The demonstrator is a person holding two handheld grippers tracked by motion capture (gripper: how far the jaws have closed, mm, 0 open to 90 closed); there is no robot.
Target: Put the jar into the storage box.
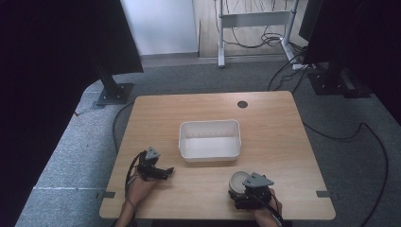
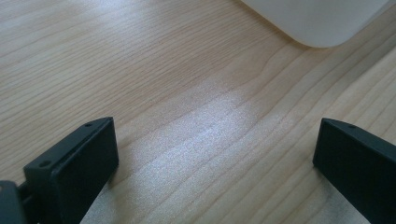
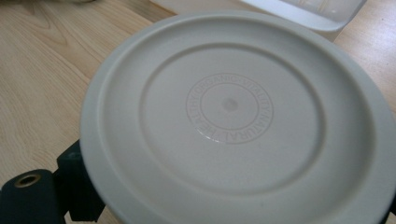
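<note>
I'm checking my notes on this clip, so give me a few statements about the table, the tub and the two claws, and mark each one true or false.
1. The right claw is at a round white lid. True.
2. The lid lies inside the white tub. False: it sits near the table's front edge, outside the tub.
3. The left claw is open with bare wood between its jaws. True.
4. The tub holds several items. False: it looks empty.
5. The tub stands near the middle of the table. True.
6. The left claw grips the tub's rim. False: it is apart from the tub.
</note>
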